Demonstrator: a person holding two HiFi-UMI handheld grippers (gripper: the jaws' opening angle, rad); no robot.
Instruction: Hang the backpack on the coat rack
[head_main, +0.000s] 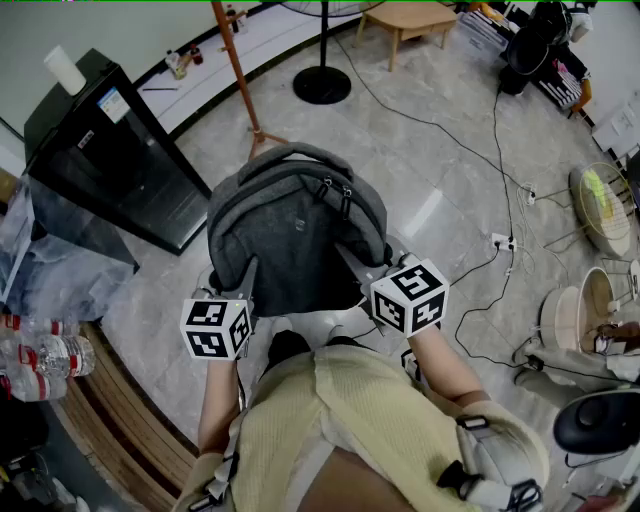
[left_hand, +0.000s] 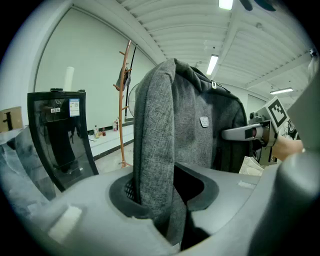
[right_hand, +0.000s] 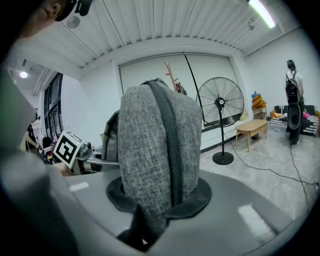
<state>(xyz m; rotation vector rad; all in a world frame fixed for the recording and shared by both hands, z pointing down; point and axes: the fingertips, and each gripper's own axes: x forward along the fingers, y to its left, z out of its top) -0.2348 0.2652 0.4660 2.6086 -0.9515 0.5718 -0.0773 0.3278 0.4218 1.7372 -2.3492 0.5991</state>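
background person (right_hand: 292, 100): right gripper view only; left gripper (left_hand: 165, 197) and right gripper (right_hand: 160, 200) fingers (right_hand: 250, 210) grip backpack (head_main: 295, 230).

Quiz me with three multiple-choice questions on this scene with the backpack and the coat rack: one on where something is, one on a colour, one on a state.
1. In the head view, where does the coat rack stand?
A. Beyond the backpack, between the black cabinet and the pedestal fan
B. Behind the person
C. Touching the person's elbow

2. What colour is the backpack?
A. Red
B. Grey
C. Blue

3. What state is the backpack in?
A. Hanging on the coat rack
B. Dropped, with no claw on it
C. Gripped by the left claw and the right claw, apart from the coat rack

Answers:
1 A: its pole rises past the backpack, between those two.
2 B: grey fabric shows in every view.
3 C: each claw's jaws are shut on its fabric.
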